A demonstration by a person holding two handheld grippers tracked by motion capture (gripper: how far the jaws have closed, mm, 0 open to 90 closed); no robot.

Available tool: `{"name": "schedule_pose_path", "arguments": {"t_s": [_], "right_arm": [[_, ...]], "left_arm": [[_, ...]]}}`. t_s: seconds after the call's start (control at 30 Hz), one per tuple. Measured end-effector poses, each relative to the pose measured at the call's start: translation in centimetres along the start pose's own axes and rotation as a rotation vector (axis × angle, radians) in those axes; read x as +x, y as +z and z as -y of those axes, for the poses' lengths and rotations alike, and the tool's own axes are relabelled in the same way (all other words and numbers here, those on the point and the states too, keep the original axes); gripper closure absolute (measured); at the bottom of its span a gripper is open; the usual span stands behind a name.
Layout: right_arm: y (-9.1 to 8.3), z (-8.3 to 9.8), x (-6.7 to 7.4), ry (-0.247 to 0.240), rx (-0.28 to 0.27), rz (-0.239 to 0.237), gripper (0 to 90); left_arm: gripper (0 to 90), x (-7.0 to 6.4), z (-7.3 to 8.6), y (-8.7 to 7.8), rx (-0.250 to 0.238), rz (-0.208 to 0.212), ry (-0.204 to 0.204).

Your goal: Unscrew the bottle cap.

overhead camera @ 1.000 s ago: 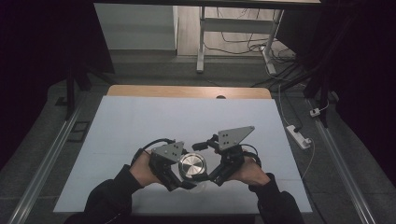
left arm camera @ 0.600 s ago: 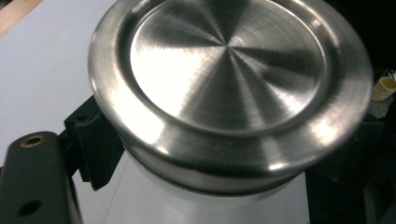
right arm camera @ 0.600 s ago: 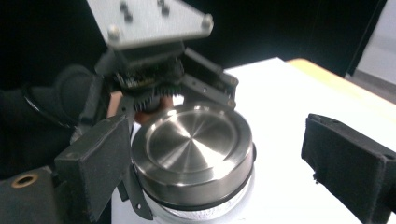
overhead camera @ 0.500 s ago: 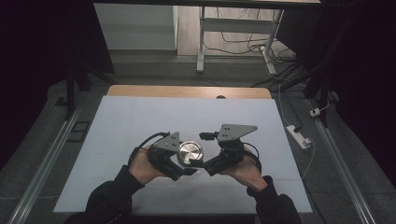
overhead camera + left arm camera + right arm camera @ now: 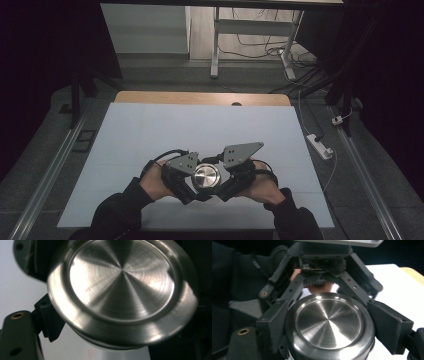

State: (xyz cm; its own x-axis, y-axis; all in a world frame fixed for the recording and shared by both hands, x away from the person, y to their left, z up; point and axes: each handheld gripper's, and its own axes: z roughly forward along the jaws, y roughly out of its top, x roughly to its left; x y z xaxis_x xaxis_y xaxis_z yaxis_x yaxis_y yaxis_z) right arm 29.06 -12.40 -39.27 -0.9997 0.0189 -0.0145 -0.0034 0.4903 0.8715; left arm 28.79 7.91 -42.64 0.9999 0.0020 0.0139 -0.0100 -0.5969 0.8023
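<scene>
A round steel container (image 5: 205, 176) with a brushed, shiny, recessed circular top sits at the near middle of the white tabletop (image 5: 150, 130). The left gripper (image 5: 192, 182) and right gripper (image 5: 222, 182) both clamp it between their fingers, the right having just closed.

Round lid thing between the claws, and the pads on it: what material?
Lid: looks like brushed stainless steel, with fine concentric turning marks and radial glare. Claw pads: matte black, blocky, likely plastic or rubber; can't tell which.
</scene>
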Motion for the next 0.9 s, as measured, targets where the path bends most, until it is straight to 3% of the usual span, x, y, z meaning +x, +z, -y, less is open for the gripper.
{"name": "schedule_pose_path", "arguments": {"t_s": [0.1, 0.2, 0.27, 0.33, 0.43, 0.57, 0.63, 0.67, 0.8, 0.9], "right_arm": [[-0.3, 0.1, -0.1, -0.005, -0.011, -0.074, 19.2], [-0.4, 0.3, -0.3, 0.005, -0.048, -0.186, 19.1], [-0.6, 0.3, -0.3, 0.013, -0.073, -0.216, 18.8], [-0.8, 0.1, -0.3, 0.027, -0.104, -0.184, 17.8], [-1.7, -0.6, -0.4, 0.076, -0.159, -0.084, 15.3], [-2.7, -1.2, -0.5, 0.152, -0.155, 0.121, 15.9], [-2.6, -1.2, -0.5, 0.184, -0.12, 0.172, 17.0], [-2.6, -1.2, -0.5, 0.184, -0.12, 0.172, 17.0], [-1.2, -0.9, -0.2, 0.159, -0.035, 0.186, 17.0], [-0.2, -0.6, 0.1, 0.125, 0.016, 0.186, 17.1]], "left_arm": [[15.7, -0.2, -0.1, 0.1, -0.02, 0.062, 0.03], [15.7, -0.5, -0.1, 0.2, -0.059, 0.129, 0.06], [15.7, -0.5, -0.3, 0.0, -0.077, 0.127, 0.051], [15.7, -0.3, -0.3, -0.5, -0.081, 0.088, 0.027], [15.7, 0.2, 0.0, -0.9, -0.063, -0.004, -0.028], [15.7, 0.9, 0.3, -0.8, -0.029, -0.102, -0.095], [15.7, 1.0, 0.4, -0.6, -0.013, -0.128, -0.111], [15.7, 1.0, 0.4, -0.5, -0.011, -0.131, -0.118], [15.7, 1.0, 0.3, -0.6, -0.017, -0.123, -0.123], [15.7, 0.8, 0.2, -0.6, -0.02, -0.111, -0.106]]}}
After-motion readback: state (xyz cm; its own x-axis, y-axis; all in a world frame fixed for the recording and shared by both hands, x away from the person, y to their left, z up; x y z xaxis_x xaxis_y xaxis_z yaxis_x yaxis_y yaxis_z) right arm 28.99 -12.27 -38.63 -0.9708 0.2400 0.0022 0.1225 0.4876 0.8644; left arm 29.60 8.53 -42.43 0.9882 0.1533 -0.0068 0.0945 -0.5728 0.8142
